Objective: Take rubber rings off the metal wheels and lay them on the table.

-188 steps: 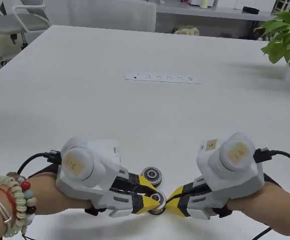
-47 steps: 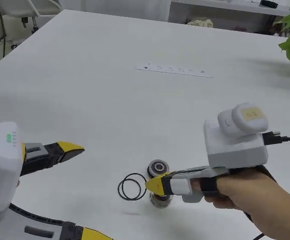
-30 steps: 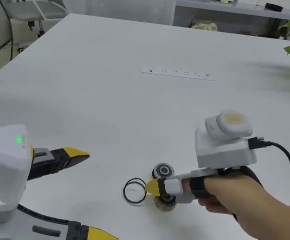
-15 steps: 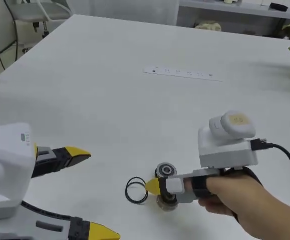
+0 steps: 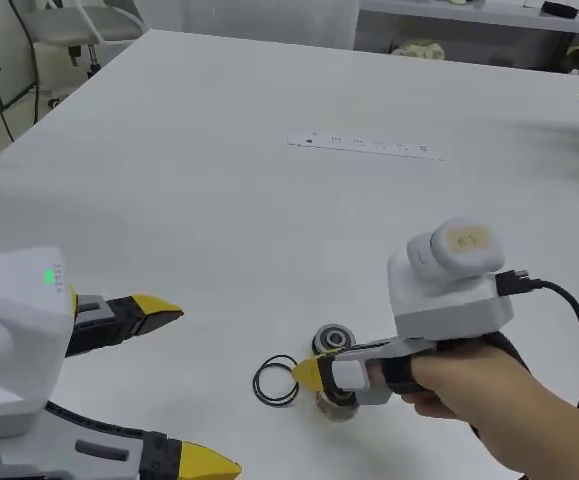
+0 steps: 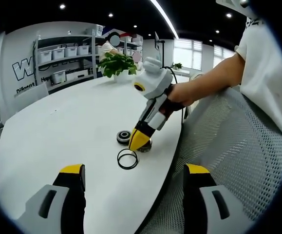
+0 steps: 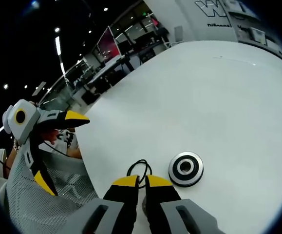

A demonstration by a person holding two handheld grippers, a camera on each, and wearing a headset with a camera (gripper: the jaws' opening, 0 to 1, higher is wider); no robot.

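While jaws wide, left gripper aloft.

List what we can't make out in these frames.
Near wheel, head view: the right gripper covers its top; rings left on it can't be told.
Rubber rings beside it: loops overlap, too thin to count.
Power strip: markings too small.
Left gripper, head view: body cut off by left and bottom edges.
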